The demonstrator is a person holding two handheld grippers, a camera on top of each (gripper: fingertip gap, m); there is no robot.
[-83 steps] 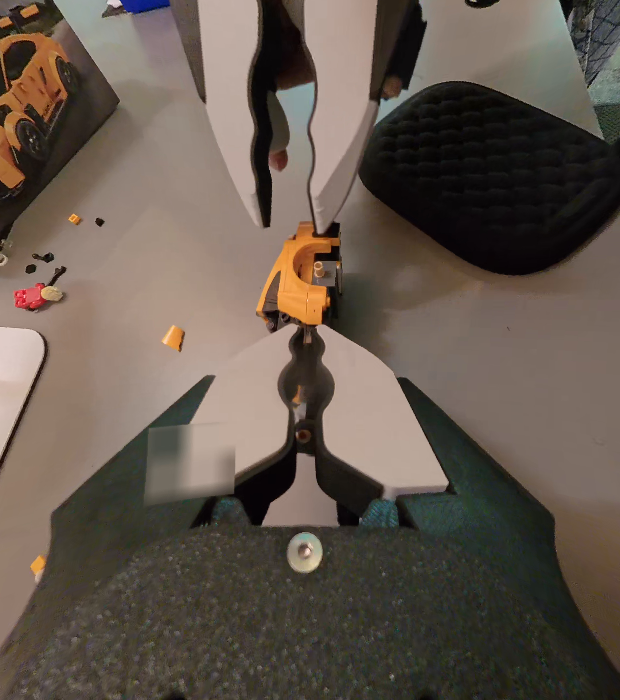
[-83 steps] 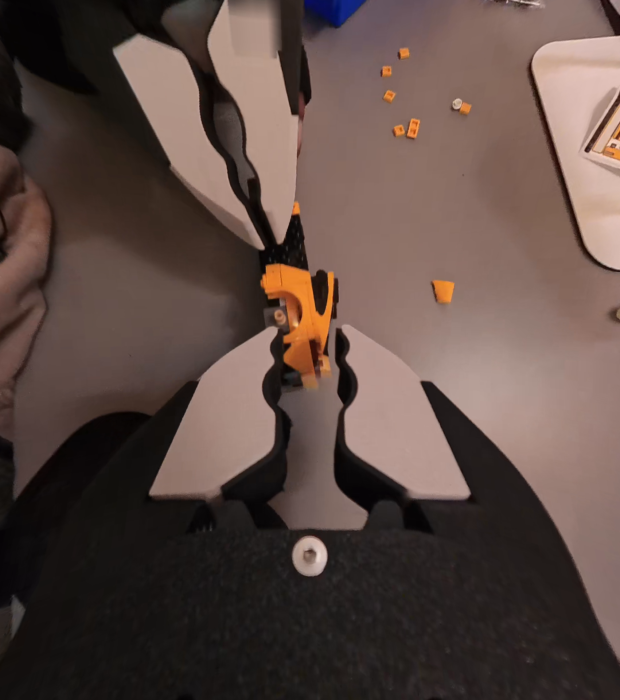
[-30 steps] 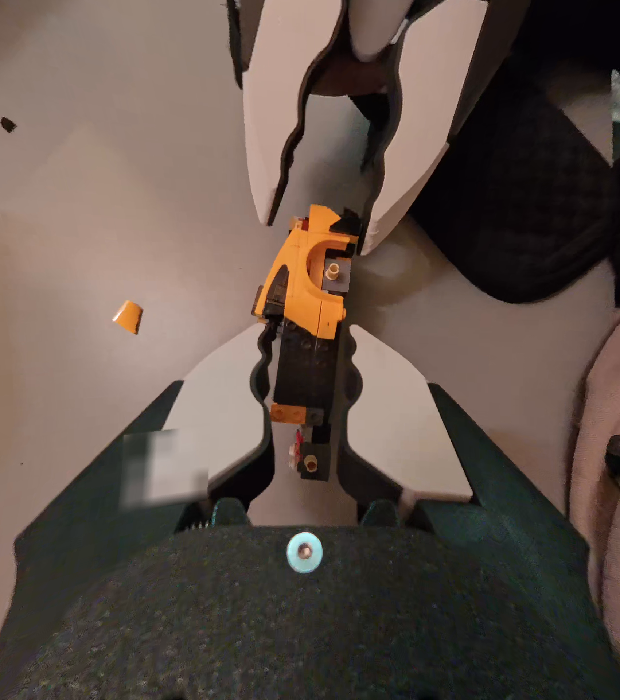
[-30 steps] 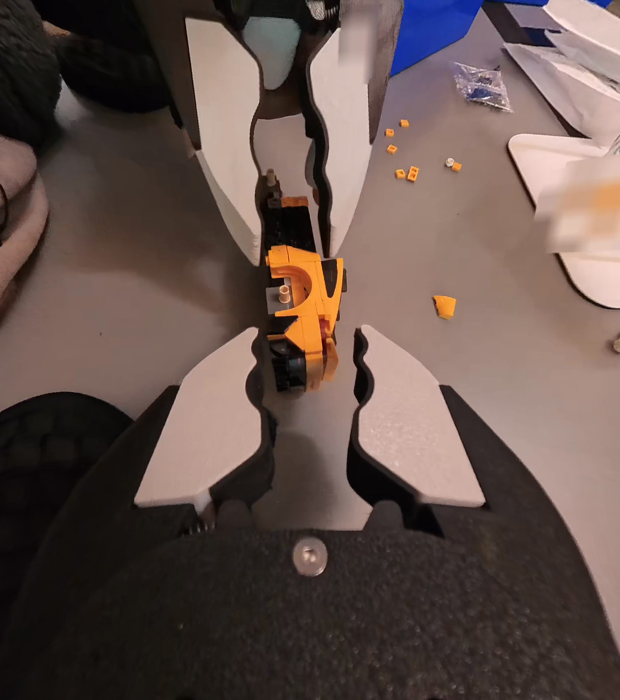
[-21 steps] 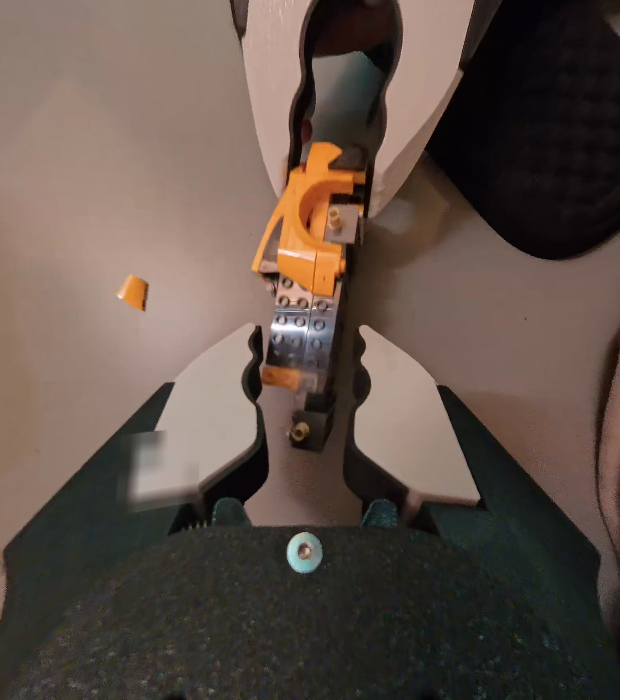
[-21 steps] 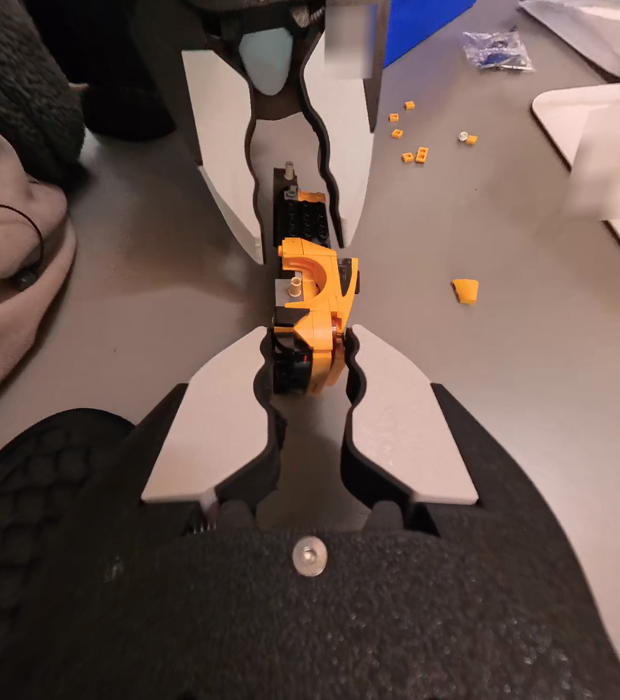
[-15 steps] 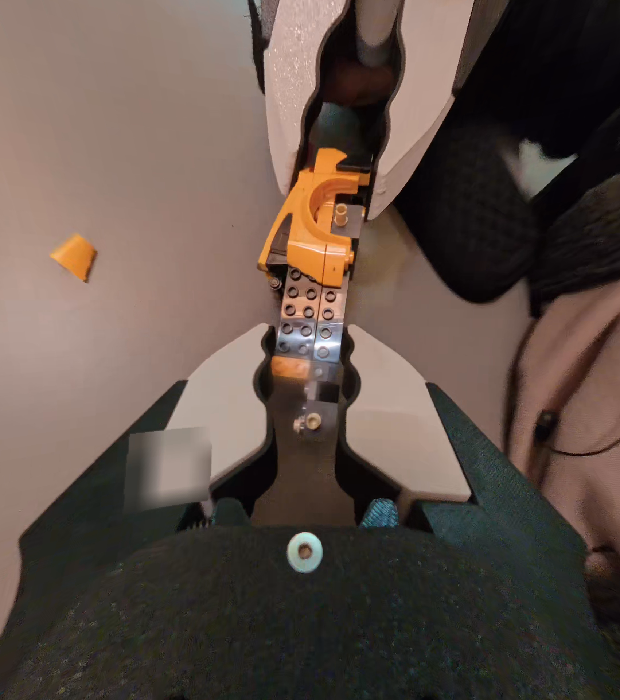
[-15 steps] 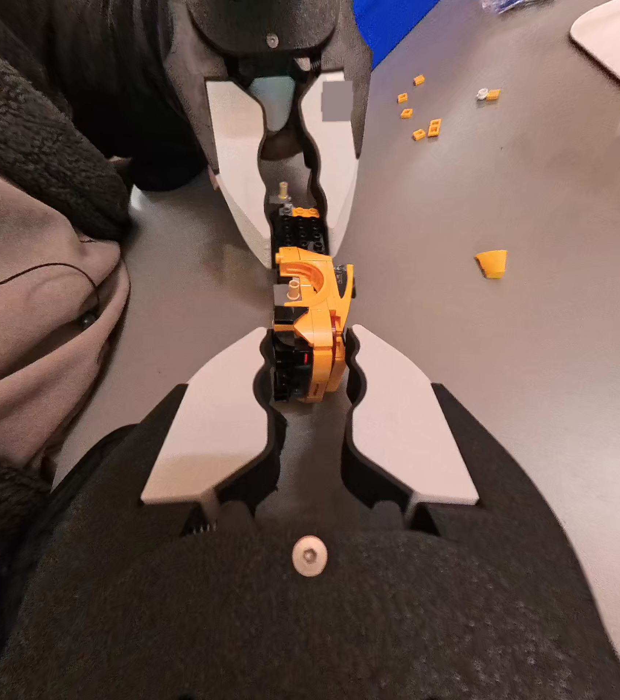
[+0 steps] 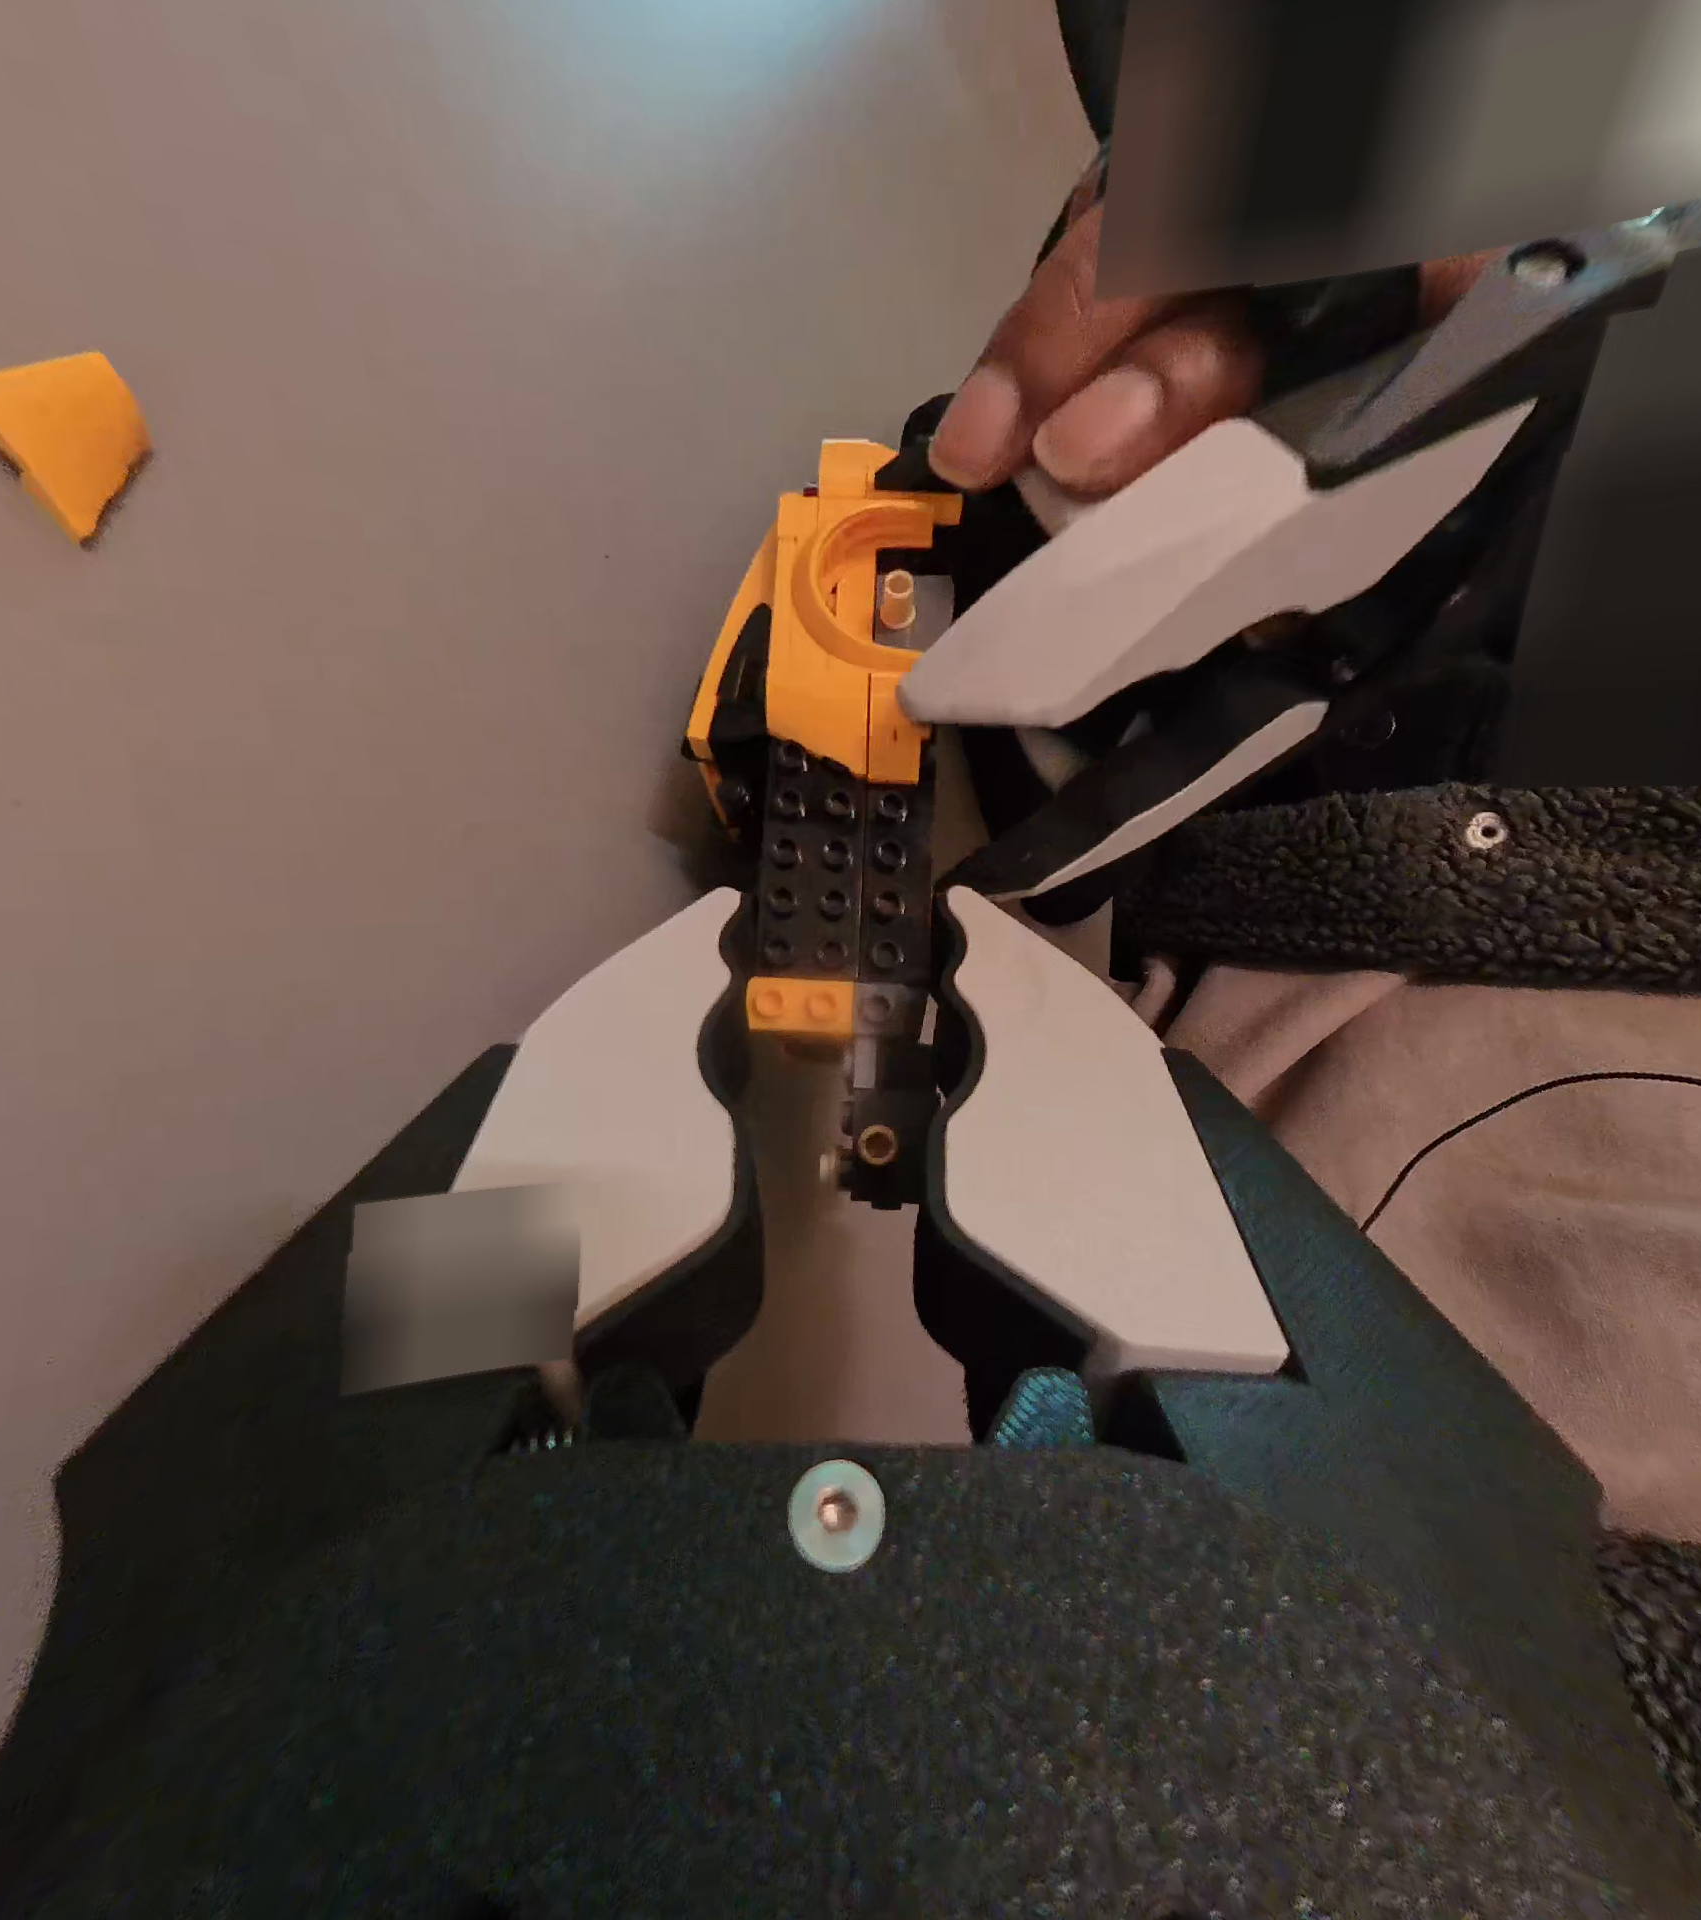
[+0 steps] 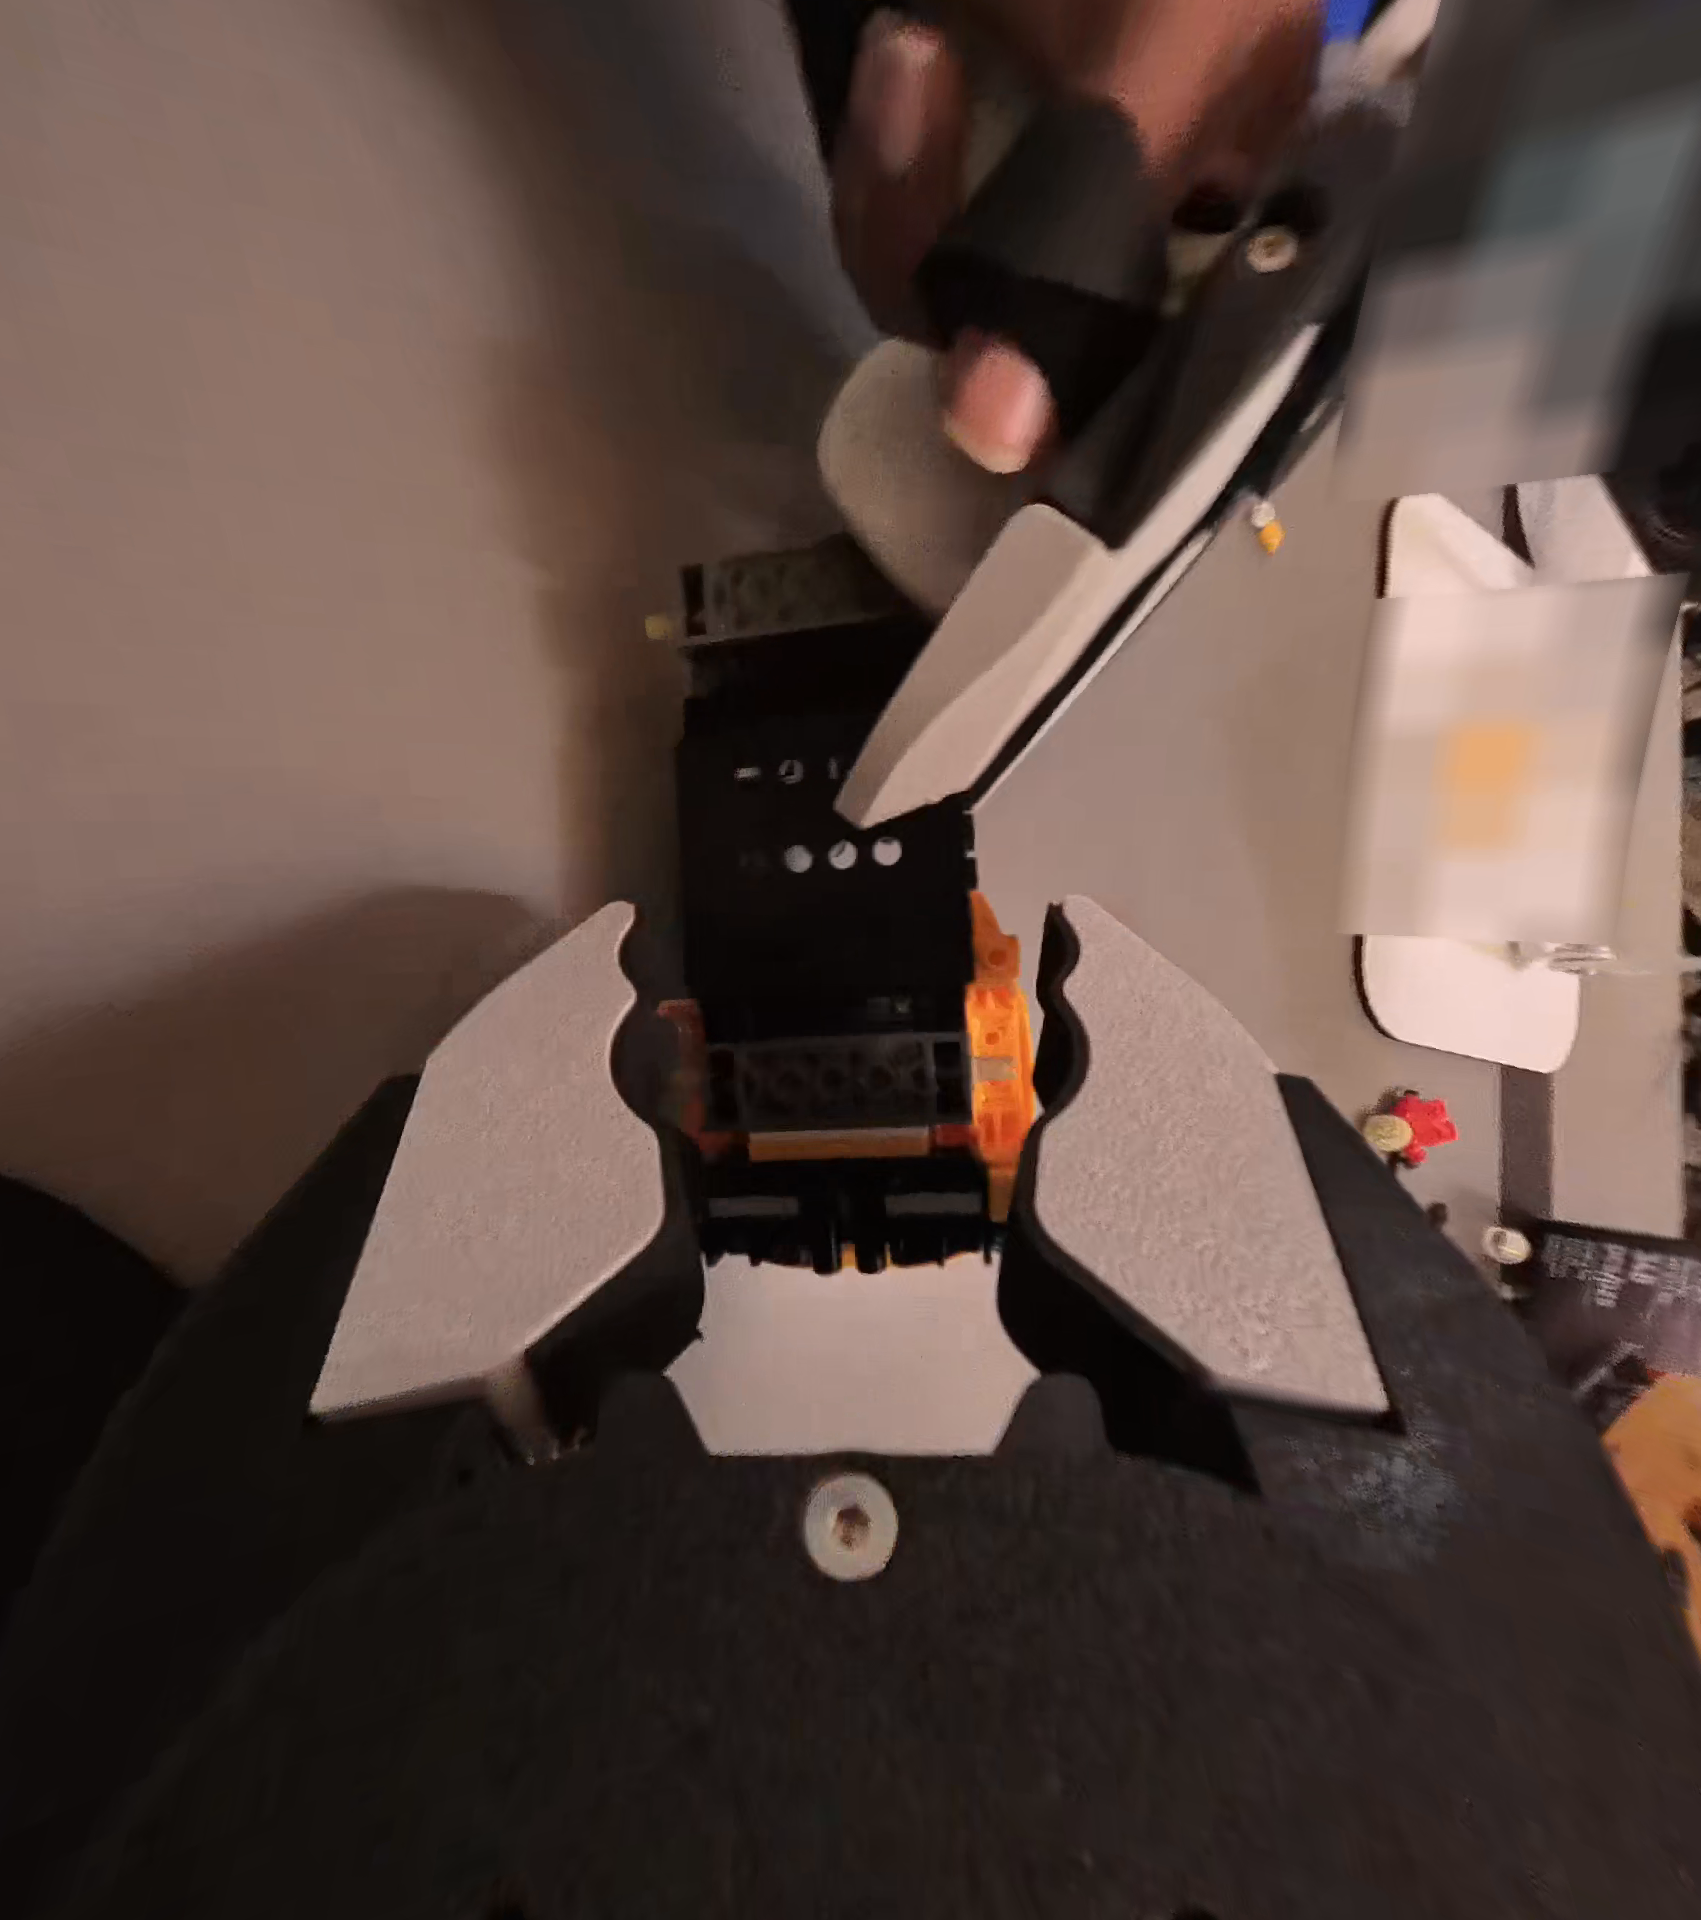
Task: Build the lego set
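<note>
Where half a second ago the right gripper [image 10: 841, 925] met the model [image 9: 841, 831] end-on, facing the left one, it now comes in from the side, jaws spread wider around the orange and black end; whether its pads press is unclear. Clamped on the black studded plate, the left gripper [image 9: 838, 920] holds the model above the grey table [image 9: 306, 727] as before. Beyond, a hand [image 9: 1085, 384] wraps the right gripper's handle, fingertips by the model's orange arch. An orange wedge [image 9: 56, 436] lies farther left. No writing is legible.
</note>
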